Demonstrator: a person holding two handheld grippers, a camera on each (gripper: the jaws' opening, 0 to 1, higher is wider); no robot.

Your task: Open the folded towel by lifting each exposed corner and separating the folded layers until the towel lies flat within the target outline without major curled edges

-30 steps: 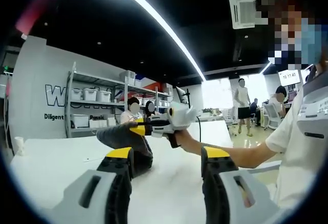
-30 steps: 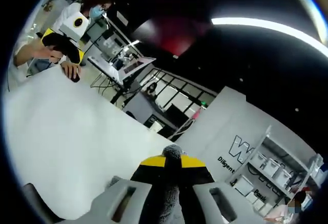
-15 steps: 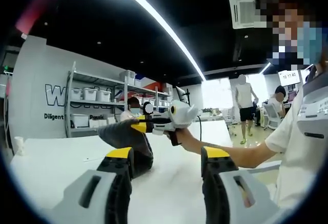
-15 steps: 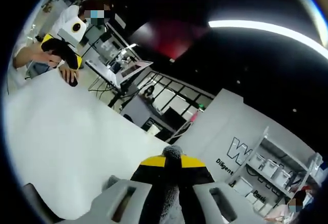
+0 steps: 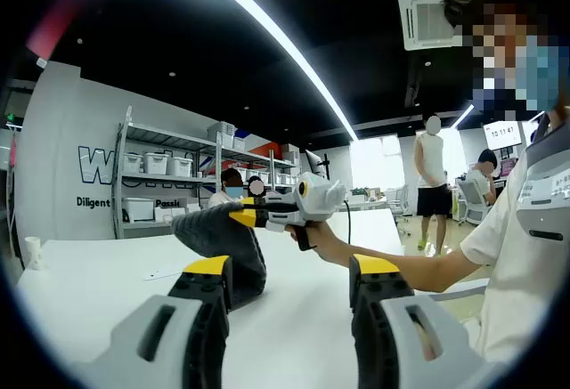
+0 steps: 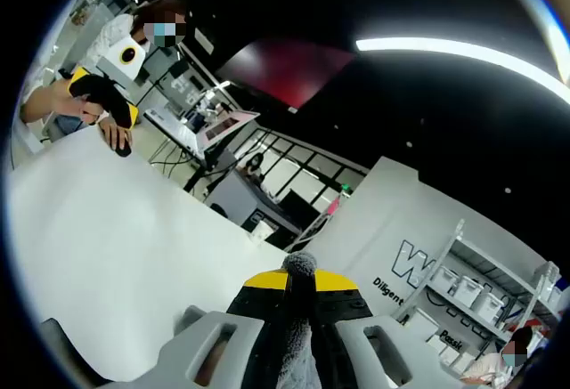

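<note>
Left gripper (image 5: pixel 289 287) stands spread and empty above the white table (image 5: pixel 98 273); beyond it the right gripper (image 5: pixel 245 219) lifts a dark grey towel (image 5: pixel 227 251), draped and bunched.

Right gripper (image 6: pixel 298 287) pinches the towel (image 6: pixel 297 336) edge; a thin bite could slip, dropping it folded.

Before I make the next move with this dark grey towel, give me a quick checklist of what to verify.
1. Right gripper shut on the dark grey fabric towel: ok, fabric sits between its yellow-tipped jaws.
2. Towel lifted off the white table: partly, one end is raised and the rest rests on the table.
3. Left gripper free: ok, jaws apart with nothing between them.
4. Towel lying flat: not ok, it hangs bunched.
5. Target outline on the table: cannot tell.
</note>
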